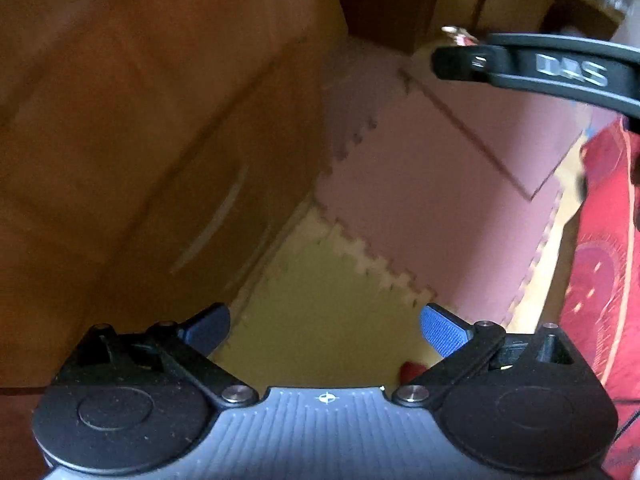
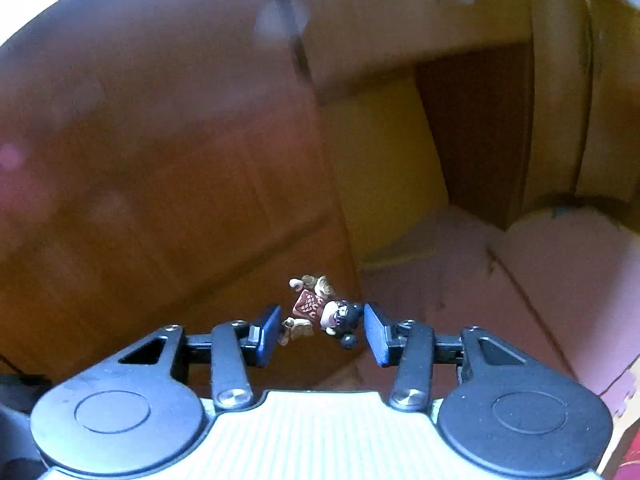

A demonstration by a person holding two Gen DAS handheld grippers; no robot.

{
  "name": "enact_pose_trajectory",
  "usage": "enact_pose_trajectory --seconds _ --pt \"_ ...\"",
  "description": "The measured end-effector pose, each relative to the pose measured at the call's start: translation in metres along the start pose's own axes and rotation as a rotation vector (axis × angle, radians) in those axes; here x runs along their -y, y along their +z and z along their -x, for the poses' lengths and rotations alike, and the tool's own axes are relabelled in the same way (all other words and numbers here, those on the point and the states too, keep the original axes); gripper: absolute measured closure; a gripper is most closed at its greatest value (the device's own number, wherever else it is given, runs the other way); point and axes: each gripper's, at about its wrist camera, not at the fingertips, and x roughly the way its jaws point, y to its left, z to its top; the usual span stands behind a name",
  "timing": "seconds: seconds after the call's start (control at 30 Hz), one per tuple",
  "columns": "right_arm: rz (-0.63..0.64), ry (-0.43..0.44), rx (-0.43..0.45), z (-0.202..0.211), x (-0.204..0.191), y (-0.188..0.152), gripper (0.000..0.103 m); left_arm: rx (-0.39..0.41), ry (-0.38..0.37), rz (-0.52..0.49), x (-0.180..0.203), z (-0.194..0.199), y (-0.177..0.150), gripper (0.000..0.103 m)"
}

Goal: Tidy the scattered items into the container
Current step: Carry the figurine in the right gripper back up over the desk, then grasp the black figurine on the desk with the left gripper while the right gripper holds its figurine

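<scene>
Right claw point(image 2: 322, 330) gripping toy figure point(image 2: 320, 312), left claw point(image 1: 325, 330) wide, cardboard box point(image 2: 180, 200) blurred

matt foam mat point(image 1: 420, 200), glossy plastic figure point(image 2: 320, 312)

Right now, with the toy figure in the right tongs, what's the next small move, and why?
Probably ease the right tongs on toward the box and open only once over it. The figure hangs clamped between the pads in mid-air, and the blurred view doesn't show the box's opening under it. The left tongs are open and empty.
</scene>
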Motion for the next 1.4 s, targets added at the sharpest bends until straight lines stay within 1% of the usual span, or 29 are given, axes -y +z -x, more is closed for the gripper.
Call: enact_pose_trajectory --seconds 0.13,0.27,0.37,0.43,0.53,0.57,0.6,0.67,0.73,0.8,0.83,0.93,1.0,1.1,1.2,1.27,1.4 --pt "0.002 0.032 0.062 0.048 -0.025 0.055 0.055 0.080 0.007 0.005 -0.004 0.069 0.034 0.001" --pt "0.046 0.075 0.108 0.076 -0.044 0.103 0.055 0.162 0.018 0.012 -0.008 0.137 0.067 0.000" --pt "0.051 0.108 0.132 0.095 -0.054 0.136 0.055 0.234 0.051 0.046 -0.014 0.179 0.086 0.000" --pt "0.061 0.132 0.150 0.111 -0.061 0.161 0.055 0.277 0.075 0.094 -0.024 0.204 0.098 0.000" --pt "0.108 0.164 0.185 0.154 -0.079 0.207 0.055 0.355 0.116 0.187 -0.042 0.238 0.116 0.000" --pt "0.126 0.172 0.195 0.169 -0.080 0.217 0.055 0.379 0.128 0.216 -0.047 0.244 0.121 0.000" --pt "0.146 0.180 0.202 0.175 -0.081 0.224 0.055 0.400 0.144 0.243 -0.053 0.245 0.126 0.000" --pt "0.177 0.209 0.206 0.196 -0.078 0.237 0.055 0.441 0.184 0.288 -0.068 0.263 0.134 0.000" --pt "0.203 0.236 0.203 0.209 -0.090 0.254 0.055 0.479 0.226 0.327 -0.085 0.280 0.139 0.000" --pt "0.228 0.262 0.197 0.219 -0.105 0.272 0.055 0.498 0.273 0.353 -0.101 0.280 0.147 0.000" --pt "0.238 0.280 0.196 0.217 -0.112 0.280 0.055 0.504 0.291 0.362 -0.110 0.275 0.151 0.000" --pt "0.277 0.310 0.200 0.204 -0.125 0.287 0.055 0.512 0.323 0.386 -0.132 0.263 0.162 0.000" --pt "0.292 0.314 0.195 0.189 -0.137 0.301 0.055 0.515 0.320 0.399 -0.144 0.254 0.170 0.000" --pt "0.286 0.355 0.177 0.164 -0.149 0.321 0.055 0.521 0.311 0.415 -0.160 0.241 0.182 0.000" --pt "0.311 0.365 0.169 0.139 -0.160 0.337 0.055 0.531 0.338 0.413 -0.174 0.226 0.198 0.000" --pt "0.302 0.367 0.162 0.126 -0.165 0.346 0.055 0.531 0.338 0.416 -0.183 0.220 0.210 0.000" --pt "0.305 0.378 0.150 0.115 -0.175 0.359 0.055 0.505 0.294 0.477 -0.207 0.206 0.225 0.000"
